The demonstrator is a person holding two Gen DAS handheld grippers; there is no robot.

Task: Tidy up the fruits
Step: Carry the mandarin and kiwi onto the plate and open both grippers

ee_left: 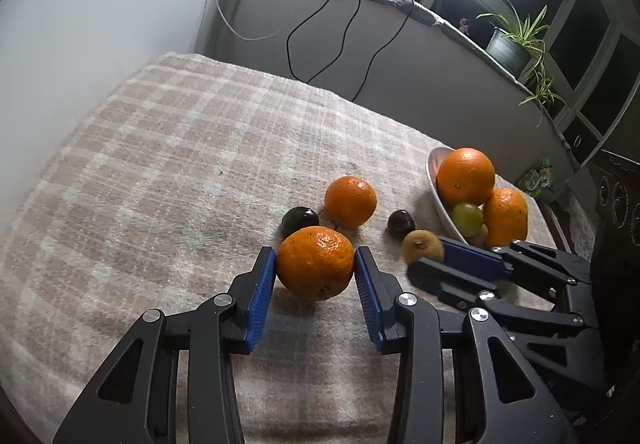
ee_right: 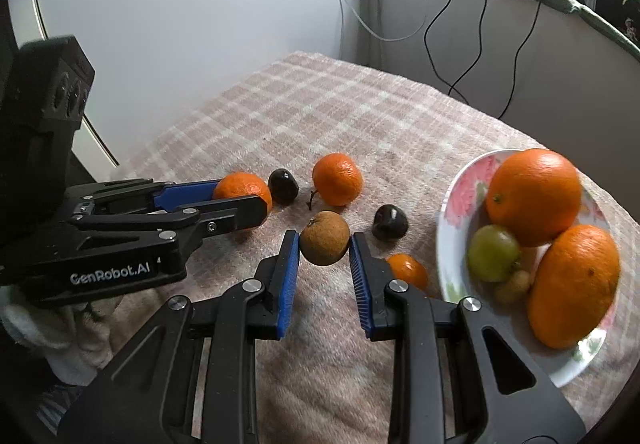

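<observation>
A tangerine [ee_left: 315, 263] sits between the blue pads of my left gripper [ee_left: 315, 256], which is shut on it just over the checked cloth. In the right wrist view that tangerine [ee_right: 242, 186] shows at the left in the left gripper [ee_right: 240, 196]. My right gripper [ee_right: 324, 240] is shut on a brown kiwi-like fruit [ee_right: 324, 238]; the left wrist view shows this fruit [ee_left: 423, 245] at the right gripper's [ee_left: 430, 256] tips. A flowered plate [ee_right: 442, 244] on the right holds two oranges, a green fruit and a small yellowish one.
Loose on the cloth lie another tangerine [ee_right: 337, 179], two dark fruits [ee_right: 283, 186] [ee_right: 390, 223] and a small orange fruit [ee_right: 407, 270] beside the plate. The two grippers stand close side by side. Cables hang down the wall behind; a potted plant [ee_left: 516, 40] stands on the ledge.
</observation>
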